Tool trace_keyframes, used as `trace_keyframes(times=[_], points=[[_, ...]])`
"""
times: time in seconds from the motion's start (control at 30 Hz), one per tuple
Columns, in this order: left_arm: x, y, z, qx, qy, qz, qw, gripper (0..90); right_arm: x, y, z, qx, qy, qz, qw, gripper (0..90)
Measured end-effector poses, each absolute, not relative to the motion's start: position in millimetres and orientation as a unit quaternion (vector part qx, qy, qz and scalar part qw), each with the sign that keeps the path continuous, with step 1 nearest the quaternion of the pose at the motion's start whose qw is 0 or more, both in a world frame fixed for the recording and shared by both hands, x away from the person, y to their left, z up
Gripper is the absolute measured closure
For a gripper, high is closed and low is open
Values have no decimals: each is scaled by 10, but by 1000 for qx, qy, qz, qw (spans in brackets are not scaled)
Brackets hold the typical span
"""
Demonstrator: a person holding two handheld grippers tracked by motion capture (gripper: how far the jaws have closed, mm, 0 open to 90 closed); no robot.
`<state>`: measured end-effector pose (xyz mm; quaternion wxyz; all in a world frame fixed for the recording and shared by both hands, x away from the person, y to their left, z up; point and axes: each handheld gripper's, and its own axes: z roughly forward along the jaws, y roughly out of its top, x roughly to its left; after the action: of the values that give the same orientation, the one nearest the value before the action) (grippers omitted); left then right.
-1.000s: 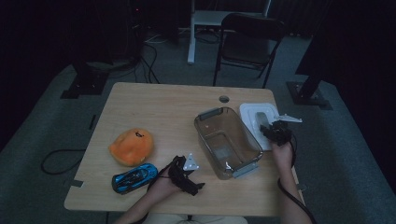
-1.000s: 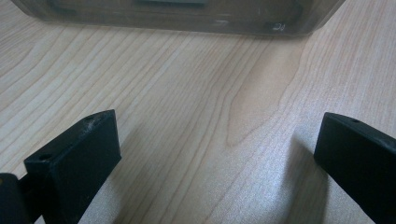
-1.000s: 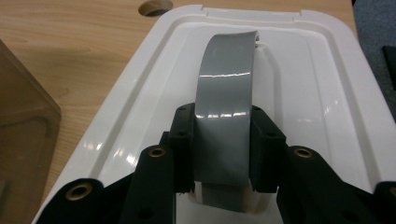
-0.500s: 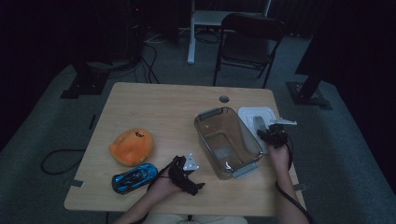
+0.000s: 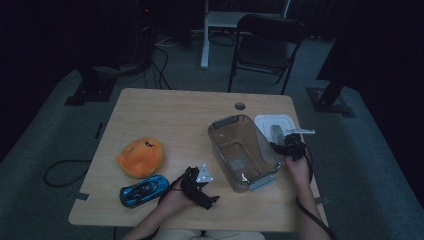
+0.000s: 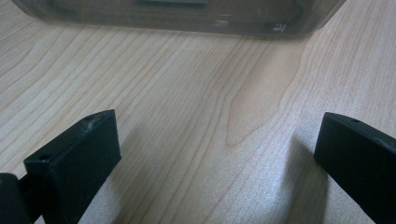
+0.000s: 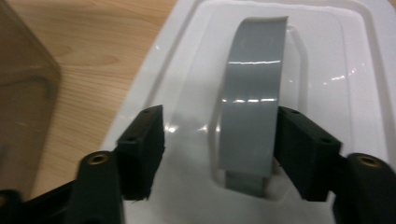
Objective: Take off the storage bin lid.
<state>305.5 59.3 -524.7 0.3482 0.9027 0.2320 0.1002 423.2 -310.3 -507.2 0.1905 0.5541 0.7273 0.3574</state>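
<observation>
Left gripper (image 5: 199, 186) is unmoved since 0.5 s ago, jaws spread over bare table (image 6: 196, 116) near the clear bin (image 5: 242, 150). Right gripper (image 7: 219, 149) is now advanced over the white lid (image 7: 345, 70), jaws released, straddling its grey handle (image 7: 252, 116).

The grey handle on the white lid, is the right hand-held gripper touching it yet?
Cannot tell. In the right gripper view the right hand-held gripper straddles the grey handle, its jaws open; one jaw sits right against the handle's edge, the other stands clear.
</observation>
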Motion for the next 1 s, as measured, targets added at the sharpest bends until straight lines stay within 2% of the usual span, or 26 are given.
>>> trace_keyframes(times=[0.13,0.23,0.43,0.77,1.0], points=[[3074,594,-5232,899,250,96,347,8,4167,-3103,-5071,531,744,368,168,128],[3128,595,-5195,896,268,88,343,8,4110,-3119,-5060,526,748,369,168,131],[3249,577,-5124,881,297,121,347,9,3997,-3149,-5031,515,749,384,163,135],[3378,506,-5010,879,300,140,344,9,3851,-3000,-4947,477,762,405,169,146],[3444,540,-4977,882,301,143,333,9,3744,-2878,-4938,457,773,412,156,145]])
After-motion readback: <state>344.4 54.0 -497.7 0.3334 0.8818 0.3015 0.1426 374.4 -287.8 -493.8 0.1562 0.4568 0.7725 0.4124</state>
